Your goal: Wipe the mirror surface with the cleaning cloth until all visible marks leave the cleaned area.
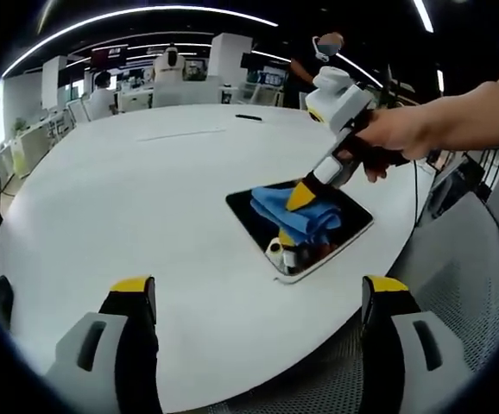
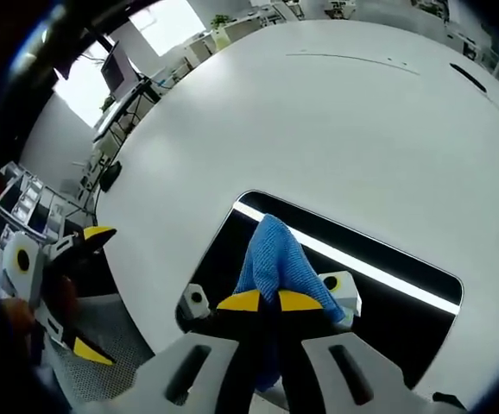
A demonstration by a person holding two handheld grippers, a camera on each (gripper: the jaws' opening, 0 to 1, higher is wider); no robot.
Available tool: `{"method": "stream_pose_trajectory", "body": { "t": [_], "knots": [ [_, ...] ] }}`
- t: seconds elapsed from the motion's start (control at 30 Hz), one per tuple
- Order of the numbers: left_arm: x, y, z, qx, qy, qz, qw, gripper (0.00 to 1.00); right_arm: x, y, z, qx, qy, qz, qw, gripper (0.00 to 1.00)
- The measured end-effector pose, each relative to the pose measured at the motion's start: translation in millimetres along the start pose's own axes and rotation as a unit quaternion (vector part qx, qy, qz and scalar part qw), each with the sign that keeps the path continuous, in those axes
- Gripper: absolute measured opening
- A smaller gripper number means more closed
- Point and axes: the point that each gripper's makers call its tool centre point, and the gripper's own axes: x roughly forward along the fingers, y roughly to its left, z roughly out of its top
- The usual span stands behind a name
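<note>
A rectangular mirror (image 1: 258, 220) (image 2: 379, 302) lies flat on the white round table (image 1: 146, 190) (image 2: 336, 121), near its edge. A blue cleaning cloth (image 1: 297, 216) (image 2: 271, 254) rests bunched on the mirror. My right gripper (image 2: 273, 300) (image 1: 301, 197), held by a hand, is shut on the blue cloth and presses it onto the glass. My left gripper (image 1: 258, 293) stands open over bare table in front of the mirror, with nothing between its jaws; the left gripper (image 2: 81, 285) also appears off the table edge in the right gripper view.
A black pen-like object (image 1: 249, 116) (image 2: 472, 78) lies at the far side of the table. A mesh chair (image 1: 483, 285) stands beside the table edge near the mirror. Desks, monitors and people sit in the background.
</note>
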Motion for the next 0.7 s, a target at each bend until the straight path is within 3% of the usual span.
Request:
{"method": "stream_pose_trajectory", "body": {
  "t": [0.7],
  "knots": [
    [1, -0.1, -4.2, -0.014, 0.012, -0.002, 0.9998, 0.99, -28, -32, -21.3, 0.016, -0.010, -0.013, 0.9997, 0.00]
  ]
}}
